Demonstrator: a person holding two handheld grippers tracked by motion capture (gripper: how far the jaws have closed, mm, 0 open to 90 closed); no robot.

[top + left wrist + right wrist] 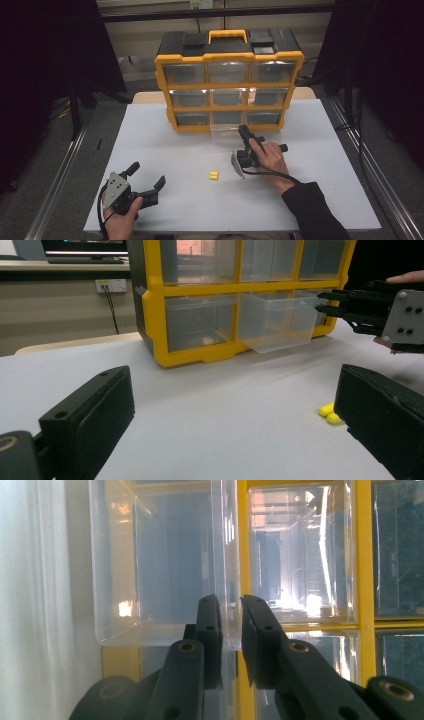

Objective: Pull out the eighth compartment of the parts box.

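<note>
A yellow and black organiser [229, 75] with clear drawers stands at the back of the table. Its bottom middle drawer [225, 125] is pulled partly out. My right gripper [243, 131] reaches to that drawer's front, and in the right gripper view its jaws [230, 605] are shut on the drawer's clear wall [225, 555]. The left gripper view has the same drawer [272, 322] sticking out with the right gripper [320, 302] at its corner. Two small yellow pieces [213, 175] lie together mid-table. My left gripper [147, 175] rests open at the front left, nothing between its jaws.
The white table top [165, 150] ends close behind the organiser and at the person's side. Dark curtains and metal rails flank the table. A wall socket with cables [111, 286] is beyond the table's far edge.
</note>
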